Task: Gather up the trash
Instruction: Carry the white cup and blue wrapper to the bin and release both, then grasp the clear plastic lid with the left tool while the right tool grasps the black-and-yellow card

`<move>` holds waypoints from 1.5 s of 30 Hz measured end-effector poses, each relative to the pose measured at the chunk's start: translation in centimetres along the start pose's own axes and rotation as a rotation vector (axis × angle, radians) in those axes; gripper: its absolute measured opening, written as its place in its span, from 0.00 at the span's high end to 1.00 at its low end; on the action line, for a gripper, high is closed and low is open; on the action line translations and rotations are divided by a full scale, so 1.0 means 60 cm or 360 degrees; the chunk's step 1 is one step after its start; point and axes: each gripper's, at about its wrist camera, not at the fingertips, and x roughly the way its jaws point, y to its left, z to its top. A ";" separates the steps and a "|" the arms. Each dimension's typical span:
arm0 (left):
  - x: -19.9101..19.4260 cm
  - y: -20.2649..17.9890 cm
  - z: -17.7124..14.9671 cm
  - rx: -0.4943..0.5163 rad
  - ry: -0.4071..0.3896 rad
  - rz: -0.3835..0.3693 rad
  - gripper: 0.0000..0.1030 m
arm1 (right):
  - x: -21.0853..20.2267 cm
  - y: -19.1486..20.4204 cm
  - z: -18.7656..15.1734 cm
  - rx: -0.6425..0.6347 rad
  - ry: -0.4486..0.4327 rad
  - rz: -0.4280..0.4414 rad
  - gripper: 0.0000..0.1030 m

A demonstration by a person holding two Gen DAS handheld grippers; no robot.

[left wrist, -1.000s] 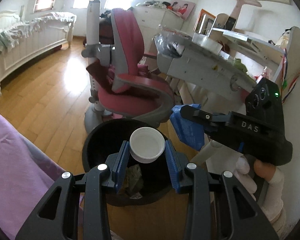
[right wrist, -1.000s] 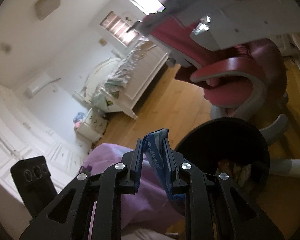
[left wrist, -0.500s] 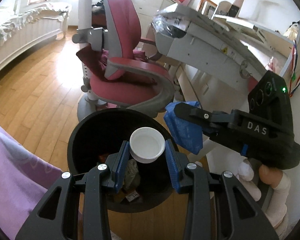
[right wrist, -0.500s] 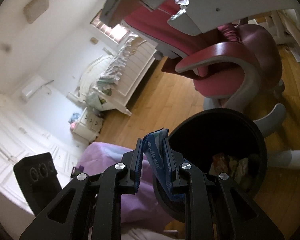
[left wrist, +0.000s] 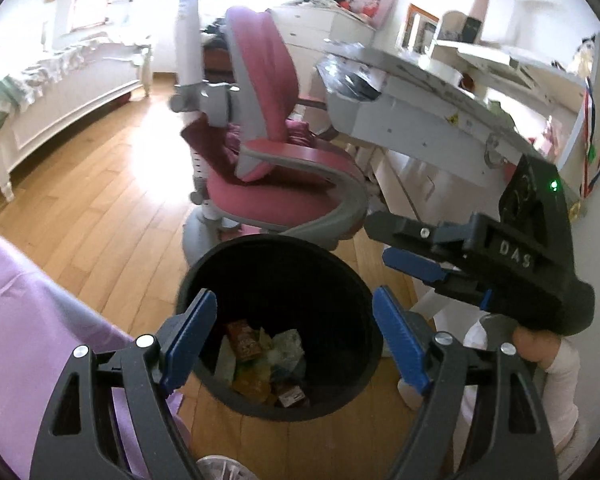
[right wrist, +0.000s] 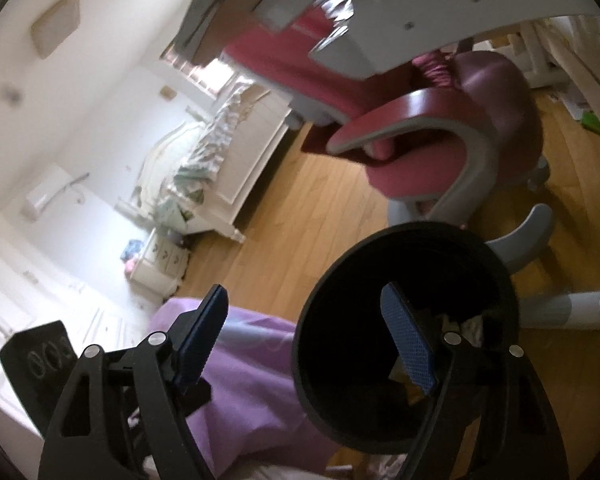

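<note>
- The left tool (left wrist: 294, 340) hangs over the round black plastic trash bin (left wrist: 340, 276), and its blue-padded fingers (left wrist: 190, 334) are spread wide with nothing between them.
- The bin stands on the wooden plank floor (left wrist: 100, 200), directly under this tool; its opening fills the gap between the two fingers.
- At the bottom of the bin lies a heap of crumpled trash wrappers (left wrist: 260, 360), in orange, green and white colours, a little nearer than the middle.
- The right tool (left wrist: 420, 256) is seen from the left wrist view at the right, just beside the far right rim of the bin; its fingers are also apart and hold nothing.
- In the right wrist view the right tool (right wrist: 308, 340) is spread open, with its right finger (right wrist: 408, 344) over the mouth of the bin (right wrist: 320, 392) and its left finger over the lilac cloth (right wrist: 240, 380).
- Behind the bin stands a pink and grey swivel chair (left wrist: 276, 176), and to the right of it the grey tilted bench (left wrist: 420, 116).
</note>
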 end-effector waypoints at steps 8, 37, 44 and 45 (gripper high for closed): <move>-0.120 0.128 -0.047 -0.0261 -0.0134 0.0219 0.22 | 0.052 0.101 -0.042 -0.0195 0.0162 0.0073 0.24; -0.345 0.622 -0.215 -0.0626 0.0004 0.0873 0.23 | 0.486 0.694 -0.297 -0.0822 0.1008 0.0442 0.43; -0.355 0.638 -0.217 -0.0633 0.0024 0.0878 0.54 | 0.547 0.697 -0.320 -0.0869 0.1038 0.0316 0.90; -0.358 0.639 -0.219 -0.0638 0.0018 0.0862 0.55 | 0.545 0.702 -0.321 -0.0893 0.1011 0.0307 0.96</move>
